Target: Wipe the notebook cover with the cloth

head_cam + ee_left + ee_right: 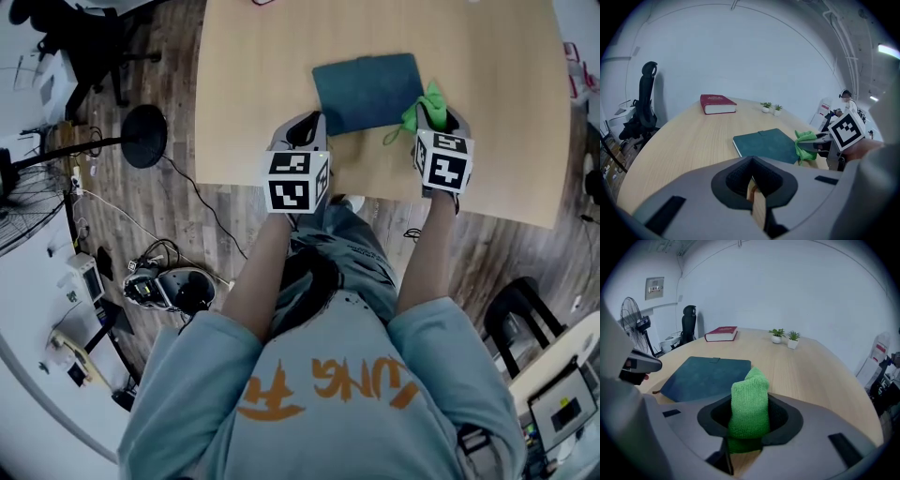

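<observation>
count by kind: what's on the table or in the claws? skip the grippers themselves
teal notebook: 1
red book: 1
green cloth: 1, held in the right claw
potted plant: 2, one beside the other
Total: 5

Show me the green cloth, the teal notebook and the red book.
green cloth (pixel 750 401), right gripper view, middle of its bunched fold
teal notebook (pixel 367 92), head view, centre of cover
red book (pixel 717 99), left gripper view, top cover
</observation>
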